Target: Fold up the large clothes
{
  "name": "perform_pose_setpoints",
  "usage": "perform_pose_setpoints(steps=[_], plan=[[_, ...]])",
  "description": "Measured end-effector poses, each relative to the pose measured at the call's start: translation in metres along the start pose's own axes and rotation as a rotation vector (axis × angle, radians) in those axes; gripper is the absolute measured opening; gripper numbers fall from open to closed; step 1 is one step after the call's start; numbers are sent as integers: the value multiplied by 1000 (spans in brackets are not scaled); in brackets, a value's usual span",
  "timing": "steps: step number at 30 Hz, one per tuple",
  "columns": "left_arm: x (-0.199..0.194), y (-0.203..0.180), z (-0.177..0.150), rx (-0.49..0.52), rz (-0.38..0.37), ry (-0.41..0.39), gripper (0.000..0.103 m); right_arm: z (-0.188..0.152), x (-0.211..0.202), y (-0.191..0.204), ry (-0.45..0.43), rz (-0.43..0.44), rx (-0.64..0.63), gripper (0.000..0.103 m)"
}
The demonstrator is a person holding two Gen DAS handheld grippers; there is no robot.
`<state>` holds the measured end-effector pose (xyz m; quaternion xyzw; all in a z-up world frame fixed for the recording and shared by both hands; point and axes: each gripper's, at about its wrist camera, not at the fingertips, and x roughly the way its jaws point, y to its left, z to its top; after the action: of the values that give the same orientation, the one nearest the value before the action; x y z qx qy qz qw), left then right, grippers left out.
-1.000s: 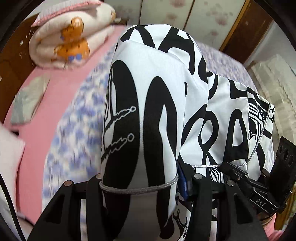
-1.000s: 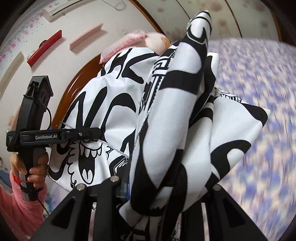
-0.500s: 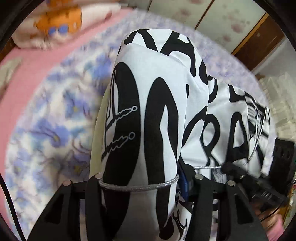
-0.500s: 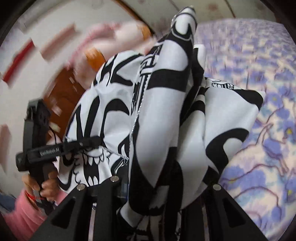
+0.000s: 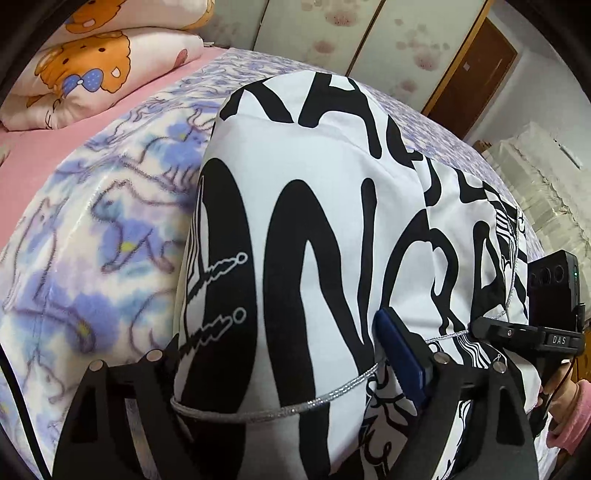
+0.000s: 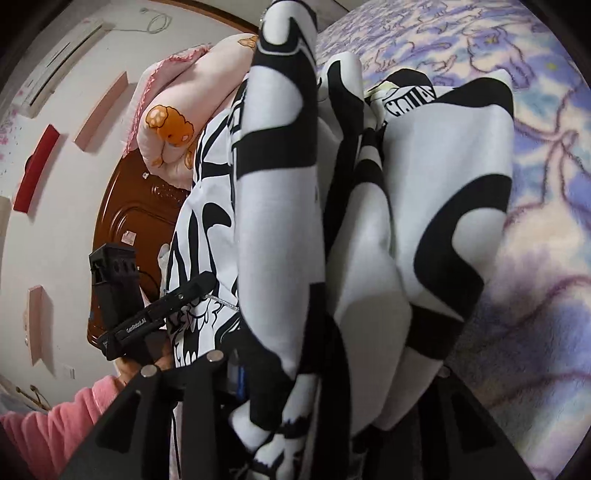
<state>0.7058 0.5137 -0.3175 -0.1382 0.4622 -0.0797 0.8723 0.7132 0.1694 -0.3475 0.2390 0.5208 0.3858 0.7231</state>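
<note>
A large white garment with bold black lettering [image 5: 332,221] lies bunched on the floral bed blanket [image 5: 110,221]. Its silver-trimmed hem sags loosely between the fingers of my left gripper [image 5: 280,354], whose jaws are opening and spread wide, the blue pad [image 5: 399,354] bare. In the right wrist view a thick bundle of the garment [image 6: 277,221] fills my right gripper [image 6: 325,365], whose jaws are opening but still pinch the cloth. Each gripper shows in the other's view: the right gripper [image 5: 480,328] at the garment's far hem, the left gripper [image 6: 199,284] likewise.
A folded quilt with orange bears [image 5: 92,66] sits on the pink sheet [image 5: 29,166] near the wooden headboard [image 6: 129,229]. Wardrobe doors [image 5: 332,33] stand beyond the bed. Pink sleeves [image 6: 48,432] hold the grippers. Floral blanket [image 6: 535,258] stretches to the right.
Both grippers came down toward the bed with the garment, and the blanket is now close beneath. The left fingers have spread apart and the hem hangs slack; the right fingers widened slightly.
</note>
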Motion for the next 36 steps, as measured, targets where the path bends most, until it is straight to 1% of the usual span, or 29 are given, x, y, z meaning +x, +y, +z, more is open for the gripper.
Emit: perform_pose_setpoints(steps=[1,3,4,5,7,9,10,11,13,16,18,19,21,22,23,26,30,31,33,34,36], plan=[[0,-1,0,5,9,-1,87,-4,-3,2,-4,-5,4,36],[-4,-8,-2,9,59,-9,94,-7,-5,5,-9,-18,44,37],[-9,-12,-7,4,86,-13,100,-10,-8,7,-7,-27,71,38],[-12,-14,-11,-21,114,-11,103,-10,-10,8,-6,-42,93,40],[-15,-16,-11,-58,139,-7,103,-16,-17,12,-6,-67,101,41],[-26,-28,-19,-68,205,-16,103,-22,-27,17,1,-95,90,43],[-34,-37,-26,-57,238,-29,103,-28,-36,20,5,-107,84,43],[-41,-46,-32,-44,268,-49,103,-31,-42,22,1,-121,85,46],[-53,-60,-48,-20,315,-77,103,-42,-59,29,-18,-172,74,52],[-69,-81,-77,11,397,-112,103,-69,-90,41,-86,-207,55,56],[-82,-93,-97,11,445,-142,103,-85,-103,46,-94,-231,60,60],[-89,-98,-107,-7,440,-144,103,-95,-108,47,-78,-268,63,61],[-101,-106,-122,-32,454,-136,103,-119,-112,51,-27,-369,34,61],[-106,-109,-131,-51,442,-114,103,-137,-114,54,1,-431,6,61],[-111,-114,-140,-79,428,-89,103,-150,-117,55,13,-451,-6,61],[-131,-125,-174,-173,407,-66,103,-195,-134,57,25,-476,15,61],[-150,-135,-219,-307,438,-4,103,-253,-159,65,8,-542,34,62],[-157,-142,-234,-343,444,10,103,-275,-170,68,-9,-558,43,62],[-166,-153,-258,-379,437,38,103,-304,-185,68,-20,-565,59,64],[-172,-164,-277,-398,440,64,103,-319,-192,72,-15,-572,61,64],[-180,-180,-302,-416,442,80,103,-350,-208,74,-8,-580,49,64]])
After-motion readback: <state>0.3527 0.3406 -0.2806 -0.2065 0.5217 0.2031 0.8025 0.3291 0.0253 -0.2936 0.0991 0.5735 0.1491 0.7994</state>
